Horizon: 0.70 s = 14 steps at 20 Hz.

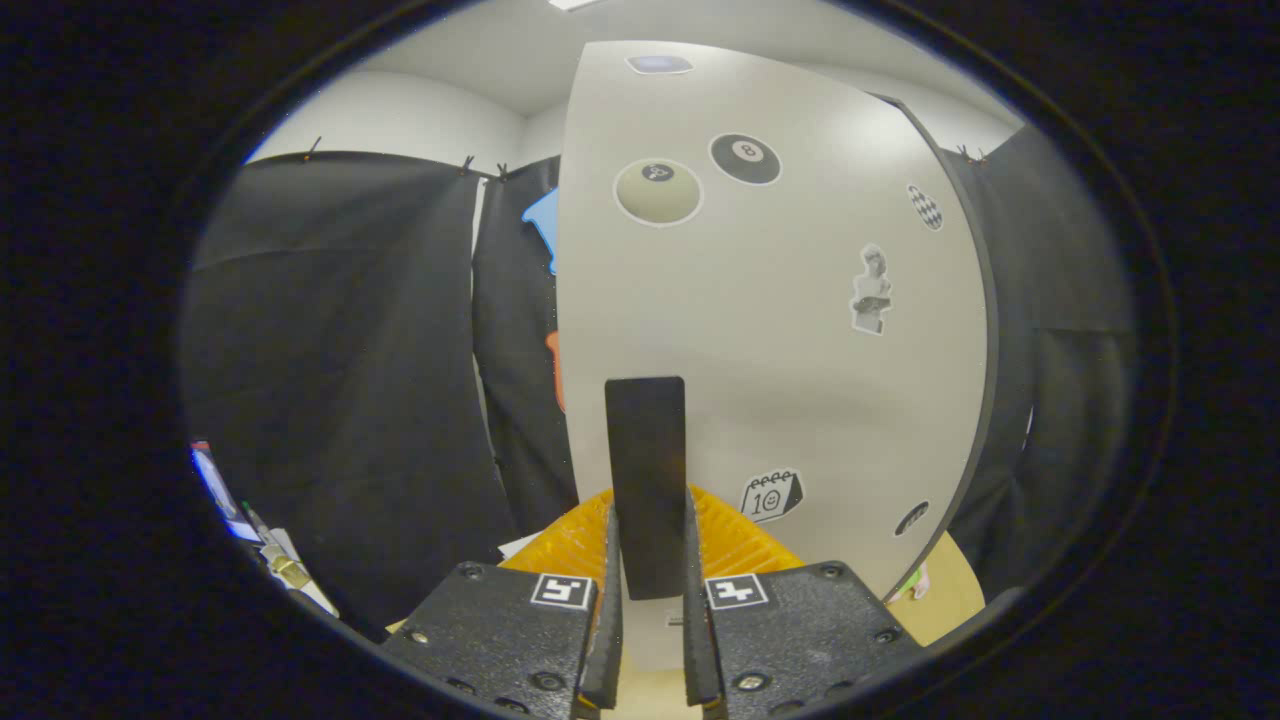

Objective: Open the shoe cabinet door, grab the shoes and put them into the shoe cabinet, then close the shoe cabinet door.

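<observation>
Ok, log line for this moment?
phase: cabinet door | tongs: shut on door handle | door: stickered, handle held | shoes: unseen

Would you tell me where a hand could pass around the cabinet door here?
The gripper is shut on the door's black handle, so straight ahead is blocked by the cabinet door. Left of the door's edge, toward the black cloth, there is an open gap. Low on the far left, some small items crowd the corner.
</observation>
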Each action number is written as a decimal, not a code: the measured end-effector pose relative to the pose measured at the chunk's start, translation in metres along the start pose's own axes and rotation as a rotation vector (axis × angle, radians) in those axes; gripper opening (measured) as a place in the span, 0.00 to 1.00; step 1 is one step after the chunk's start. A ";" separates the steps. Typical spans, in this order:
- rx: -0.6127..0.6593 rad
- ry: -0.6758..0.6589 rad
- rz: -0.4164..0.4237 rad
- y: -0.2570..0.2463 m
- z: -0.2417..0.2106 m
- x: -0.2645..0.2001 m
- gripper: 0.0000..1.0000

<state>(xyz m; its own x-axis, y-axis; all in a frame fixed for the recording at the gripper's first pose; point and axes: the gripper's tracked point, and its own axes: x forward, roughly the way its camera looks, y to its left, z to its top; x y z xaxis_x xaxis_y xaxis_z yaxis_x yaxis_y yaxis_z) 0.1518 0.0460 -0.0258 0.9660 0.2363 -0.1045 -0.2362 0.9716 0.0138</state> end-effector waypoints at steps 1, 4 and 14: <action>0.003 -0.004 0.002 -0.003 0.000 -0.006 0.28; -0.005 -0.016 -0.002 -0.007 -0.003 -0.026 0.28; -0.038 -0.040 0.005 -0.041 -0.006 -0.072 0.27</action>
<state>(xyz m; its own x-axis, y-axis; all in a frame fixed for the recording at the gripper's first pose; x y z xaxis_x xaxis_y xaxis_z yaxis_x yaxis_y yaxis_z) 0.0914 -0.0106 -0.0248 0.9681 0.2422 -0.0641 -0.2441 0.9695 -0.0235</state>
